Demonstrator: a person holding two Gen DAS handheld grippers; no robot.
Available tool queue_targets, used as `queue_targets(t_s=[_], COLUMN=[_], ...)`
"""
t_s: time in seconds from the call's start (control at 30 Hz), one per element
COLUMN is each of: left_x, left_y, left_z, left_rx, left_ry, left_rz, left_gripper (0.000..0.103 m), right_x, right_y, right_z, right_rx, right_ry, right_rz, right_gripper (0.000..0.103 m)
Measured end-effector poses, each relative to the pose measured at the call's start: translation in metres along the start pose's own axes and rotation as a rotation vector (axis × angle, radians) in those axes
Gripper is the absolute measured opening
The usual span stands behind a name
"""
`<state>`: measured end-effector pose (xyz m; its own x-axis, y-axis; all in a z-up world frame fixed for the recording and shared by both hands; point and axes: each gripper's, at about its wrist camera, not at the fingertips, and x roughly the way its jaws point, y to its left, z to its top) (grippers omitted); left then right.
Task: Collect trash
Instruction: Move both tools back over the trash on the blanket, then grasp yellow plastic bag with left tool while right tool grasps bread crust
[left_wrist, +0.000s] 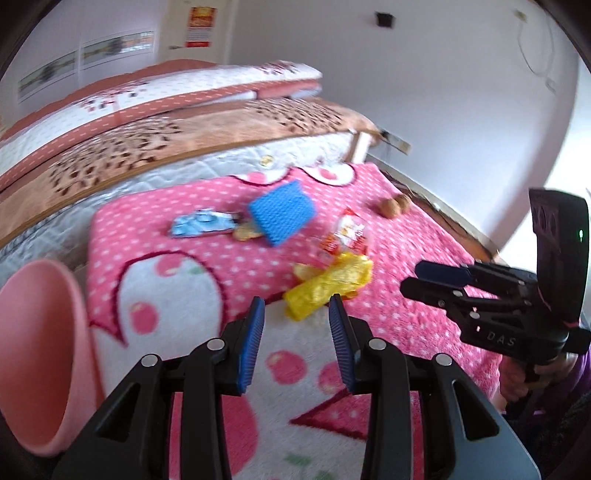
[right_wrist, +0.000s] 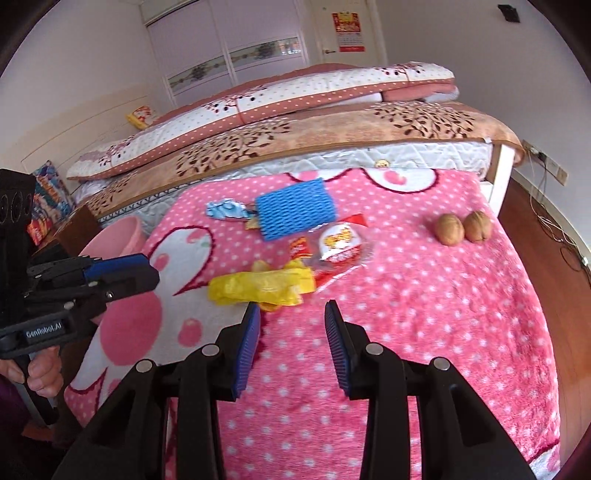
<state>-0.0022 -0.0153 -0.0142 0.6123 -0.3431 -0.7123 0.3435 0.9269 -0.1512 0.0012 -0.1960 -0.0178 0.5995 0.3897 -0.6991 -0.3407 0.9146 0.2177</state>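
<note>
place: home bedroom | signs: bed (right_wrist: 332, 147) with folded quilt (right_wrist: 280, 92) and leaf-print blanket (right_wrist: 369, 125) | wardrobe with sliding doors (right_wrist: 221, 48) | door (right_wrist: 347, 29) with wall calendar (right_wrist: 346, 31)

Left gripper (left_wrist: 296, 314) open above pink blanket (left_wrist: 424, 295) — yellow wrapper (left_wrist: 328, 284) just ahead

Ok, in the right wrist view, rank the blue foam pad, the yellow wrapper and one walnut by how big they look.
1. Yellow wrapper and blue foam pad: too alike to separate, and the wrapper lies nearer the camera.
2. Walnut: clearly smallest.
</note>
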Motion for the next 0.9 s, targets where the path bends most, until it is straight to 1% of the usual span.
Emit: queue_targets(t_s=[0.07,0.13,0.2,0.23,0.3,0.43,0.63,0.7,0.77,0.8,0.83,0.9], left_x=[0.013,0.026,0.038,0.042,0.051,0.061,0.079,0.081,0.082,0.081,0.081,0.079], left_y=[-0.009,-0.016,-0.021,-0.022,-0.024,-0.023,-0.018,-0.017,-0.016,-0.015,-0.015,-0.014], left_z=[0.004,0.006,0.009,0.01,0.013,0.018,0.016,0.012,0.01,0.009,0.009,0.008], left_rx=[0.058,0.116,0.164,0.184,0.237,0.312,0.34,0.331,0.317,0.305,0.298,0.279], left_ry=[0.035,0.065,0.088,0.095,0.107,0.115,0.181,0.188,0.184,0.179,0.175,0.169], left_rz=[-0.027,-0.031,-0.039,-0.036,-0.031,-0.013,-0.067,-0.082,-0.081,-0.083,-0.079,-0.073], left_gripper=[0.036,0.036,0.036,0.036,0.036,0.036,0.036,0.036,0.036,0.035,0.027,0.022], right_x=[0.001,0.001,0.0,0.0,0.0,0.003,0.01,0.012,0.015,0.016,0.017,0.019], right_y=[-0.009,-0.015,-0.022,-0.025,-0.03,-0.039,-0.044,-0.045,-0.046,-0.047,-0.047,-0.046], right_z=[0.001,0.002,0.004,0.005,0.007,0.007,0.006,0.006,0.006,0.006,0.007,0.008], right_rx=[0.017,0.028,0.046,0.054,0.066,0.084,0.1,0.102,0.106,0.107,0.109,0.109], right_ry=[0.004,0.002,-0.004,-0.008,-0.012,-0.011,0.004,0.008,0.012,0.015,0.018,0.021], right_rz=[-0.008,-0.015,-0.023,-0.025,-0.03,-0.039,-0.039,-0.038,-0.036,-0.034,-0.03,-0.024], right_gripper=[0.036,0.036,0.046,0.047,0.047,0.047,0.047,0.047,0.047,0.047,0.047,0.047])
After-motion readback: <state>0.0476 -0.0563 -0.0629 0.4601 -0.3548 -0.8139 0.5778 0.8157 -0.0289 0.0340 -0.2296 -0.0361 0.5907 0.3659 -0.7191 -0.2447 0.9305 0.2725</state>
